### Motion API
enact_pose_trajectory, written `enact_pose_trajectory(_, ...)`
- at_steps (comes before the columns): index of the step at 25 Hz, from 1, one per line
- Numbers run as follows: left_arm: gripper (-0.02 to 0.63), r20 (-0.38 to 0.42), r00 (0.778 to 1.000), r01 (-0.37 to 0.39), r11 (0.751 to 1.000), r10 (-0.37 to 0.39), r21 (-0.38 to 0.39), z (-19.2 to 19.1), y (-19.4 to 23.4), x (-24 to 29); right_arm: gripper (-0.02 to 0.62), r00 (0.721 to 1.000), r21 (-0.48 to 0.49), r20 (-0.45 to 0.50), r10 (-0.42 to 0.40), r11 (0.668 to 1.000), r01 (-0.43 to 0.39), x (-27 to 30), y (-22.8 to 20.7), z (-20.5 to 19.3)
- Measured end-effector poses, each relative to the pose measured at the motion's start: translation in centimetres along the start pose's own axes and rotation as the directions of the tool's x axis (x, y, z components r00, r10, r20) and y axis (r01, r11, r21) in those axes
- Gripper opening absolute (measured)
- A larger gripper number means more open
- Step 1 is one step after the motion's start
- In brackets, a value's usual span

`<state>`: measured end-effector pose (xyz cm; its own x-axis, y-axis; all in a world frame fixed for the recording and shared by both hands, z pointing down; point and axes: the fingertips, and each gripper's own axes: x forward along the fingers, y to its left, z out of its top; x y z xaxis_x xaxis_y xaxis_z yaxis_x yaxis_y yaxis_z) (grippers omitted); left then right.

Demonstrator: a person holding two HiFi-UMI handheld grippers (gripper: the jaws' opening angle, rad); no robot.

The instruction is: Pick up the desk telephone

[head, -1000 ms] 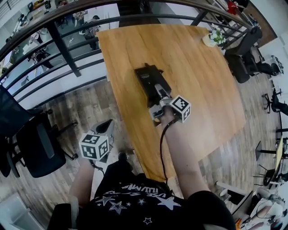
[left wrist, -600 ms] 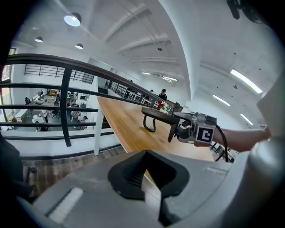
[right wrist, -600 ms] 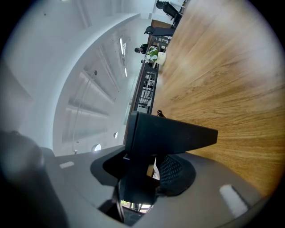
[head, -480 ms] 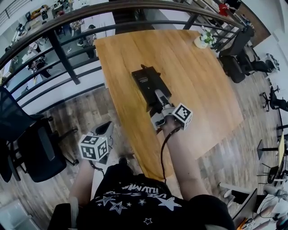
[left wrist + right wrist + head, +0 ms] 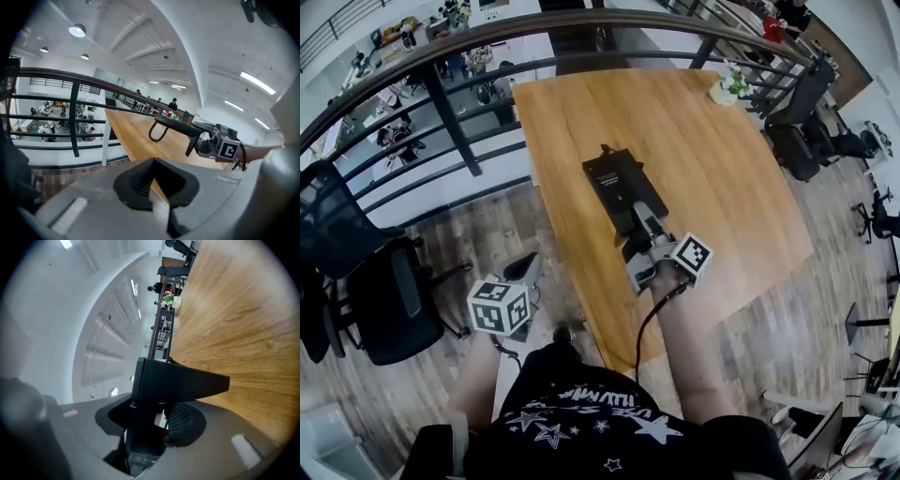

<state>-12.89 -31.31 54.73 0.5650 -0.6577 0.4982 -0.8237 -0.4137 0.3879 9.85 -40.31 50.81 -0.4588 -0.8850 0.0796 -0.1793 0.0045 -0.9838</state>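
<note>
The black desk telephone (image 5: 614, 183) hangs clear above the wooden table (image 5: 712, 169), its curly cord dangling under it. My right gripper (image 5: 639, 223) is shut on the phone's near end, and the right gripper view shows the phone's dark body (image 5: 173, 380) clamped between the pads (image 5: 187, 420). In the left gripper view the phone (image 5: 180, 125) floats over the tabletop (image 5: 136, 131) with the right gripper (image 5: 208, 140) holding it. My left gripper (image 5: 523, 265) is off the table's left edge, over the floor, shut and holding nothing (image 5: 153, 160).
A black railing (image 5: 450, 117) runs behind the table's far and left sides. A dark office chair (image 5: 366, 281) stands on the floor at the left. A small potted plant (image 5: 729, 86) sits at the table's far right corner. More chairs (image 5: 811, 122) stand at the right.
The right gripper has drawn the phone up and back toward me, off the tabletop. The left gripper has barely shifted.
</note>
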Motion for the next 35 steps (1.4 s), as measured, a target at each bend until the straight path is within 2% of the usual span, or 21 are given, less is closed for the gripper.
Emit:
enact_pose_trajectory(7, 0.002, -0.015, 1.000, 0.002, 1.000, -0.002, 0.017, -3.0, -3.9, -2.4, 0.192, 1.000, 0.037, -0.018, 0.004, 0.999, -0.003, -5.6, 0.1, -1.7)
enact_pose_trajectory(11, 0.002, -0.017, 1.000, 0.010, 0.999, -0.010, 0.036, -4.6, -6.5, -3.7, 0.196, 0.999, 0.023, -0.037, 0.009, 1.000, -0.008, -9.1, 0.4, -2.7)
enact_pose_trajectory(21, 0.002, 0.027, 0.999, 0.017, 0.997, -0.019, 0.070, -5.8, -12.5, -7.8, 0.201, 1.000, 0.056, -0.010, 0.009, 0.998, -0.008, -17.8, 0.9, -3.6)
enact_pose_trajectory(28, 0.002, 0.054, 0.998, 0.019, 0.998, -0.022, 0.066, -8.7, -16.5, -10.4, 0.201, 0.999, 0.061, -0.007, 0.043, 0.997, -0.042, -23.9, 1.2, -4.5)
enact_pose_trajectory(35, 0.002, 0.071, 0.997, -0.015, 0.999, 0.011, 0.044, -12.4, -19.3, -13.3, 0.201, 0.997, 0.039, -0.050, 0.058, 0.998, -0.056, -28.8, 0.6, -6.0)
